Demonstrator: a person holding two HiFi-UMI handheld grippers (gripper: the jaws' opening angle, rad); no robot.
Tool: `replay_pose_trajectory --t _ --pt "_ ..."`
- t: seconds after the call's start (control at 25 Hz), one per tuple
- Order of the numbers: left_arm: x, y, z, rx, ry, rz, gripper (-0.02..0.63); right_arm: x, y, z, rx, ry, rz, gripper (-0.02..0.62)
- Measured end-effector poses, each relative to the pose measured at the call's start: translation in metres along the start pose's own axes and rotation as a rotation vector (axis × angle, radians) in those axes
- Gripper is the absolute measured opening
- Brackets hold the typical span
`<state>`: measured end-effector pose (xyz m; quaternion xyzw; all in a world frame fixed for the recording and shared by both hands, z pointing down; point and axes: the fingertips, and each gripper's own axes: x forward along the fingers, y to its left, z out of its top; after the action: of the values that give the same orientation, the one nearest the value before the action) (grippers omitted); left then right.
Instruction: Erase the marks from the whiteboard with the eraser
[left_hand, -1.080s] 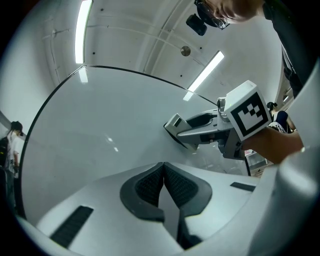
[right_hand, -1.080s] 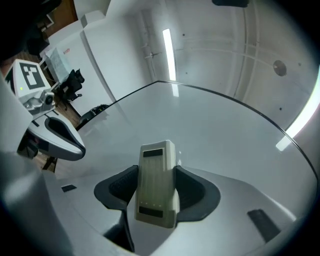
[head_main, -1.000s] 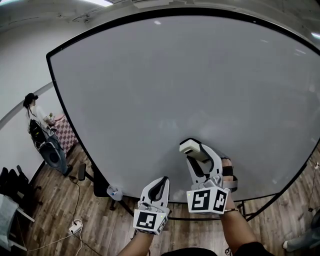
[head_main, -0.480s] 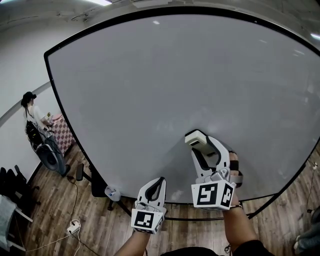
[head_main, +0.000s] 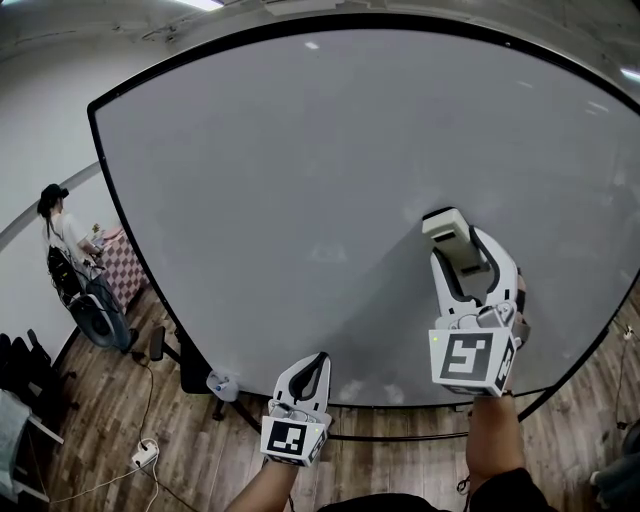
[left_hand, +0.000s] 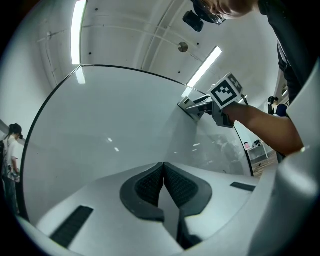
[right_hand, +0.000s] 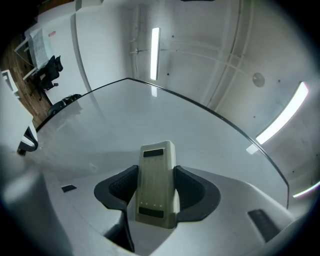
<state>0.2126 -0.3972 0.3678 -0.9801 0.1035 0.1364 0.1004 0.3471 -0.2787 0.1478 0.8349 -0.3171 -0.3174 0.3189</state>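
Right hand-held gripper (head_main: 455, 248) shifted up-right across whiteboard (head_main: 300, 150), clamping eraser (right_hand: 157, 182), left hand-held gripper (left_hand: 163, 175) pinched together, empty

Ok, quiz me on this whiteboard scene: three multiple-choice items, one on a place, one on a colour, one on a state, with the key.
1. Where is the eraser?
A. On a shelf
B. Between the jaws of the right gripper
C. In a drawer

2. What colour is the frame of the whiteboard?
A. Black
B. Red
C. Yellow

3. How do the jaws of the left gripper stand?
A. Wide apart
B. Clamped on a marker
C. Together, with nothing between them

Key:
1 B, since the right gripper view shows the pale block clamped between the two dark pads.
2 A, since the head view shows a dark black rim round the grey-white board.
3 C, since the left gripper view shows the two pads meeting with no gap and nothing in them.
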Motion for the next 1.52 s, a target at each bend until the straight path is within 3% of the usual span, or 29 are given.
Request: replay_pose_trajectory --t 0.12,0.2,0.44,0.64,0.8,0.92,1.08,1.2,1.52 --pt "0.011 -0.025 0.016 0.006 -0.002 -0.014 0.020 -0.004 -0.061 -0.010 -0.007 0.010 -0.074 0.256" --pt "0.006 -0.024 0.014 0.004 -0.004 -0.021 0.020 -0.008 -0.078 -0.011 -0.026 0.029 -0.119 0.256" --pt "-0.002 -0.010 -0.004 -0.023 -0.011 -0.056 0.020 -0.007 -0.084 -0.013 -0.077 0.074 -0.200 0.258" --pt "0.010 -0.019 0.009 -0.028 -0.025 -0.074 0.020 -0.008 -0.086 -0.004 -0.113 0.002 -0.206 0.258" --pt "0.010 -0.020 0.013 -0.027 -0.027 -0.073 0.020 -0.027 -0.070 -0.001 -0.029 -0.077 -0.160 0.258" --pt "0.007 -0.018 0.007 -0.014 -0.034 -0.055 0.020 -0.044 -0.036 -0.012 0.059 -0.107 -0.073 0.258" --pt "0.010 -0.018 0.009 -0.012 -0.037 -0.055 0.020 -0.058 0.011 -0.033 0.092 -0.038 0.047 0.258" --pt "0.011 -0.024 0.007 -0.028 -0.030 -0.065 0.020 -0.072 0.041 -0.048 0.173 -0.023 0.111 0.258" --pt "0.014 -0.027 0.004 -0.018 -0.011 -0.063 0.020 -0.103 0.116 -0.100 0.328 0.082 0.199 0.258"
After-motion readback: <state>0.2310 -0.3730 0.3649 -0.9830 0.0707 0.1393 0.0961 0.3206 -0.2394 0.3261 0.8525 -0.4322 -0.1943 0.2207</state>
